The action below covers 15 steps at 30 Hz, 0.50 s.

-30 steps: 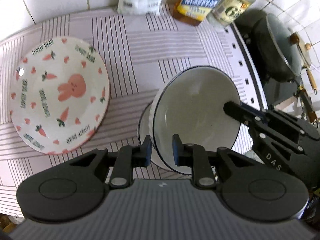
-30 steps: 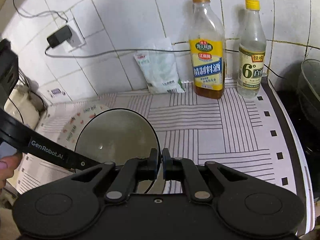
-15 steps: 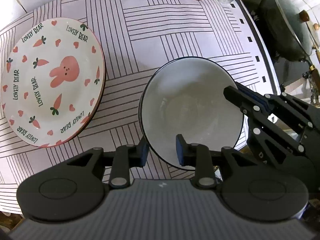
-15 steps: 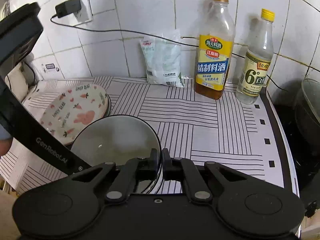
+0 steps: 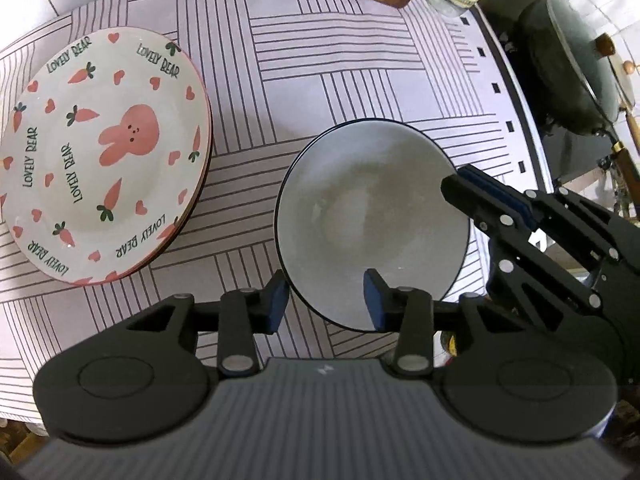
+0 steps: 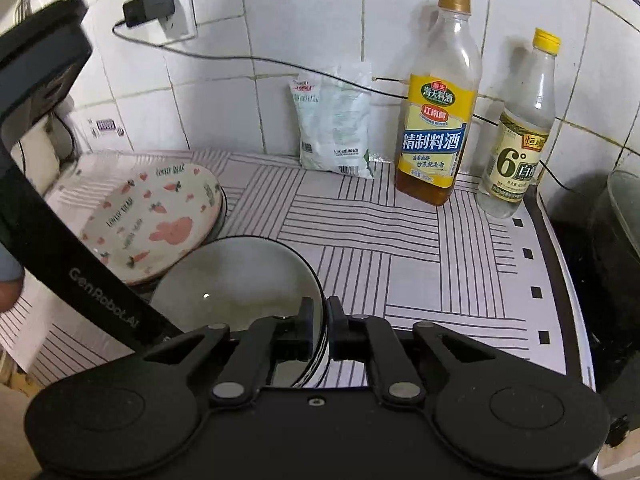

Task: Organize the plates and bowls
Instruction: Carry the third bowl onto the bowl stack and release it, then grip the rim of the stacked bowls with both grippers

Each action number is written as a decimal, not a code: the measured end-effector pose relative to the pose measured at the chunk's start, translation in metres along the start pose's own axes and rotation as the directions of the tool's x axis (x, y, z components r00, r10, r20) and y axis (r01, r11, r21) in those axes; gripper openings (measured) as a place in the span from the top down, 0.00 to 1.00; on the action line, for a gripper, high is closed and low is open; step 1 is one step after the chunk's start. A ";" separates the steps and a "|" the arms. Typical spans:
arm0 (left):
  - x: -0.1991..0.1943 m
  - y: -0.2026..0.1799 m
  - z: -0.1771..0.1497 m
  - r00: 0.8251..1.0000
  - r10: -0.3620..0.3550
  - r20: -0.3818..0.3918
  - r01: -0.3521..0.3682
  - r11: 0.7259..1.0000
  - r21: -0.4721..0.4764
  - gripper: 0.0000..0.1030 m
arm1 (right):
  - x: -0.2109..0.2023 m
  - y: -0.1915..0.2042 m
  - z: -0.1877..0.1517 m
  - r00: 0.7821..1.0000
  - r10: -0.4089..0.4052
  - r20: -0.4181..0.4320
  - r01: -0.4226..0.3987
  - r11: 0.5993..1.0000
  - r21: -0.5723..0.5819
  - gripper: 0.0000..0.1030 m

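Left gripper [image 5: 325, 300]: jaws apart, straddling the near rim of the bowl without clamping it.
Right gripper [image 6: 318, 320]: jaws clamped on the bowl's right rim.
Bowl [image 5: 360, 216]: white with a dark rim, upright, near the table's front edge.
Plate [image 5: 100, 152]: rabbit-and-carrot pattern, toward the table's left edge, just beside the bowl.
Bottles [image 6: 436, 120]: two, at the table's back edge, against the tiled wall.

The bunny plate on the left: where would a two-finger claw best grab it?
Probably by the rim. The bunny plate lies flat and wide on other plates, so only its thin upturned edge fits between fingers. Its right edge, facing the white bowl, looks unobstructed for the open left gripper.
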<state>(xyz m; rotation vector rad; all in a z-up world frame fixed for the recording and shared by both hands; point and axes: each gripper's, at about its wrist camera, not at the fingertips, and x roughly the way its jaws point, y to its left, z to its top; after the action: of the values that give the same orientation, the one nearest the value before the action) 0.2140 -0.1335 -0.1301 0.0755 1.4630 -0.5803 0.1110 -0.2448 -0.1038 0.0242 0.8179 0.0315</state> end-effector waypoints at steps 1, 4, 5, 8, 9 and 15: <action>-0.003 -0.001 -0.002 1.000 -0.002 0.008 0.002 1.000 -0.005 0.60 | -0.005 0.000 0.000 1.000 0.015 0.012 -0.015 1.000 -0.001 0.89; -0.014 -0.003 -0.012 0.999 0.002 0.035 -0.001 1.000 -0.023 0.60 | -0.021 -0.002 -0.002 0.997 0.065 0.042 -0.065 0.998 0.007 0.86; -0.017 -0.003 -0.015 0.999 0.007 0.045 -0.005 0.999 -0.034 0.60 | -0.026 -0.003 -0.003 0.996 0.077 0.049 -0.078 0.997 0.008 0.82; -0.030 -0.004 -0.026 0.996 0.013 0.089 -0.008 0.998 -0.057 0.59 | -0.043 -0.004 -0.007 0.991 0.113 0.071 -0.113 0.994 -0.005 0.74; -0.035 -0.005 -0.031 0.994 0.015 0.109 -0.008 0.998 -0.069 0.59 | -0.048 -0.004 -0.009 0.989 0.126 0.075 -0.125 0.992 -0.012 0.71; -0.058 -0.010 -0.062 0.981 0.026 0.192 -0.001 0.991 -0.130 0.57 | -0.075 -0.004 -0.031 0.976 0.200 0.083 -0.198 0.979 -0.039 0.59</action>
<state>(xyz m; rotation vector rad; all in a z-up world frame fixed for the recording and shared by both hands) 0.1538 -0.0988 -0.0804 -0.0717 1.3061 -0.4668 0.0368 -0.2512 -0.0707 0.0781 0.7260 0.2310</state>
